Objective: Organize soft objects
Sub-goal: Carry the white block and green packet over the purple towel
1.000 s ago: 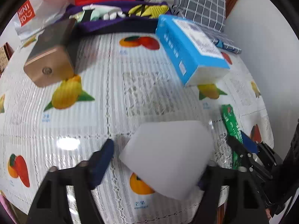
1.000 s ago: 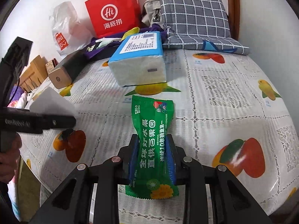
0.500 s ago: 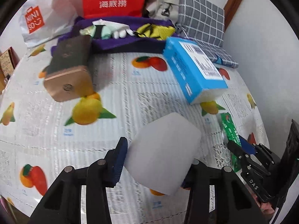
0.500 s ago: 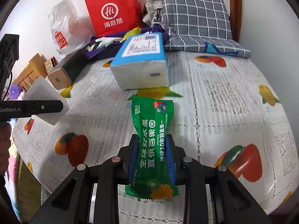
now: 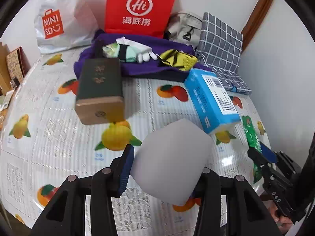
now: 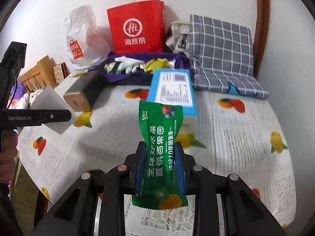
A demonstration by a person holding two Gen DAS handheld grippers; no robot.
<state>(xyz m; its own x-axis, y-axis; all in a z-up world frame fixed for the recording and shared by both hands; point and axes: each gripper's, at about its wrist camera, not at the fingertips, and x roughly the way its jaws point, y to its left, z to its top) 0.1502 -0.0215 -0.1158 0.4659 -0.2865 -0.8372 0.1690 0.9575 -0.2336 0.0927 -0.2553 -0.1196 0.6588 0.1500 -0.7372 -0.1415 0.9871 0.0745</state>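
white sponge block (image 5: 173, 161) clamped in left gripper (image 5: 163, 169) | green snack packet (image 6: 160, 153) pinched by right gripper (image 6: 160, 163) | both above fruit-print tablecloth (image 5: 59, 137)

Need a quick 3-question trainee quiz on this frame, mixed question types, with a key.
1. True or false: the left hand-held gripper is empty.
2. What does the right hand-held gripper hold? A) a blue tissue pack B) a green snack packet C) a white glove
3. Fill in: the purple cloth bin stands just in front of the ___ paper bag.

Key
1. False: it grips a white foam block.
2. B: the green snack packet is pinched at its middle. The blue tissue pack lies on the table.
3. red
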